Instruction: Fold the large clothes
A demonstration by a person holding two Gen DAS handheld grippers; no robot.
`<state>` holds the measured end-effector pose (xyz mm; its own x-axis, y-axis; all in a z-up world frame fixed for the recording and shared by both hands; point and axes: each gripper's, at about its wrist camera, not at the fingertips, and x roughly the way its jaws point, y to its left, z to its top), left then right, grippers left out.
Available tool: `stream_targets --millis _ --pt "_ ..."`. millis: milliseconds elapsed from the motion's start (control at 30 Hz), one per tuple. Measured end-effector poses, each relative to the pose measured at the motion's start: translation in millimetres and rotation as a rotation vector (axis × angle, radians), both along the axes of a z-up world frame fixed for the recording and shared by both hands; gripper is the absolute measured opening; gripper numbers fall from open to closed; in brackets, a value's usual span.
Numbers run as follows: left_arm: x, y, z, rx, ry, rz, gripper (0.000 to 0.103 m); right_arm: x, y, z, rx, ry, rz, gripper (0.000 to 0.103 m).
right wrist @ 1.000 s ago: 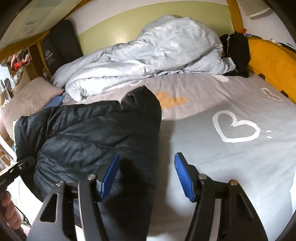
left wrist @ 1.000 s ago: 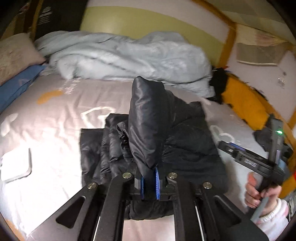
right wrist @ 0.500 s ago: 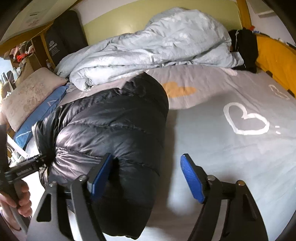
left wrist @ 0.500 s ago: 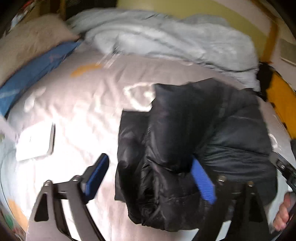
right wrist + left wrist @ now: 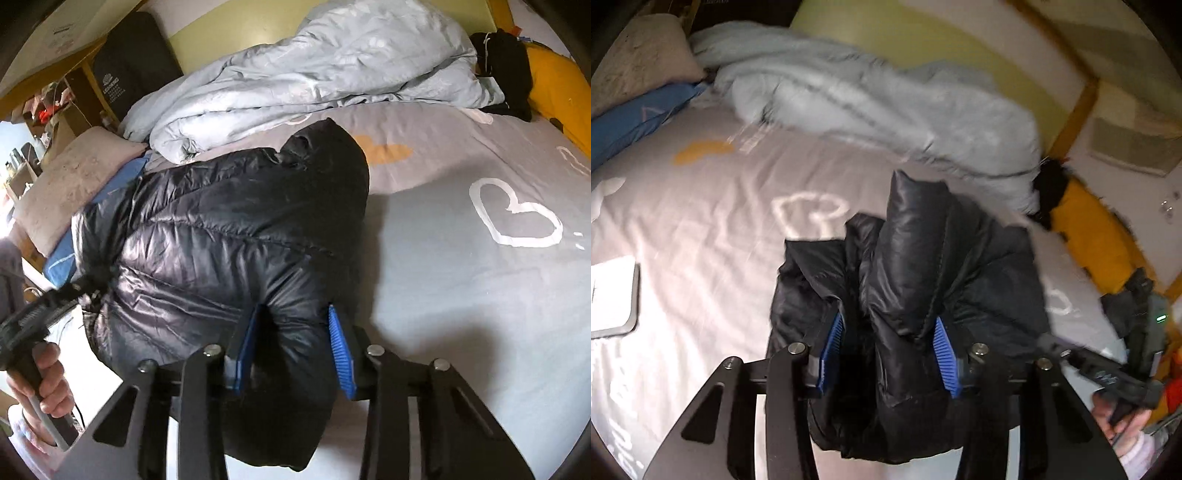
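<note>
A: Where is the puffer jacket [image 5: 229, 236] lying, and how far along is the fold?

B: It is sitting bunched on the bed [image 5: 461, 295], near its front edge, already doubled into a thick bundle with a puffy ridge standing up in the middle. I am judging it roughly halfway: gathered, not yet flat or squared.

A: What are the grippers doing?

B: The left gripper [image 5: 888, 354] is closing, its blue pads squeezing that upright ridge. The right gripper [image 5: 293, 350] is also closing, pads pressing a fat fold at the bundle's near end.

A: What is remaining?

B: Probably laying the ridge over and pressing everything down neatly.
</note>
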<state>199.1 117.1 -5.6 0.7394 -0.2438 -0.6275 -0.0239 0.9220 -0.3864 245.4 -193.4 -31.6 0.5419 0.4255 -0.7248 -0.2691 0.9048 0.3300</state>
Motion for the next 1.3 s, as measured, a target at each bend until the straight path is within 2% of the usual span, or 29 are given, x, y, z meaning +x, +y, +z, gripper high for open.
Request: stream_targets --millis 167,400,500,567,600,700,833,900,1000,1100,1167,1233,1300 --pt "-4.7 10.5 11.7 -0.076 -0.076 -0.005 0.044 -6.7 3.7 3.0 -0.019 -0.026 0.016 0.032" --pt "-0.4 12.4 18.8 -0.040 -0.099 0.016 0.045 -12.4 14.5 4.8 -0.061 -0.049 0.033 0.032" --pt "-4.3 14.4 17.8 -0.025 -0.091 0.064 0.061 -10.7 15.0 5.0 -0.065 -0.048 0.028 0.034" --pt "-4.8 17.4 18.2 0.011 -0.086 0.116 0.077 -12.1 17.1 5.8 -0.084 -0.063 0.023 0.034" --pt "-4.4 20.1 17.0 0.012 -0.084 0.130 0.077 -12.2 17.4 5.8 -0.089 -0.067 0.023 0.034" --pt "1.7 27.3 8.1 -0.021 -0.039 0.145 0.078 -12.8 19.6 6.4 -0.098 -0.074 0.019 0.034" --pt "14.6 32.3 -15.5 0.043 0.079 0.223 0.082 -12.3 16.6 7.3 -0.084 -0.075 0.012 0.037" --pt "23.2 34.2 -34.5 0.049 0.160 0.238 0.082 -11.9 14.5 7.7 -0.082 -0.078 0.005 0.039" --pt "31.4 34.6 -56.9 0.005 0.245 0.225 0.082 -10.4 9.6 8.0 -0.068 -0.073 -0.017 0.050" --pt "31.6 35.2 -58.4 -0.037 0.257 0.201 0.082 -6.5 -0.2 7.6 -0.020 -0.053 -0.052 0.062" --pt "30.3 40.2 -56.6 -0.140 0.248 0.157 0.079 -2.5 -12.8 5.0 0.059 -0.019 -0.092 0.075" --pt "28.5 44.9 -53.0 -0.252 0.231 0.116 0.079 3.3 -22.5 -1.0 0.139 0.041 -0.108 0.075" --pt "23.7 46.3 -46.3 -0.306 0.198 0.096 0.079 10.1 -28.6 -10.0 0.208 0.112 -0.112 0.075"
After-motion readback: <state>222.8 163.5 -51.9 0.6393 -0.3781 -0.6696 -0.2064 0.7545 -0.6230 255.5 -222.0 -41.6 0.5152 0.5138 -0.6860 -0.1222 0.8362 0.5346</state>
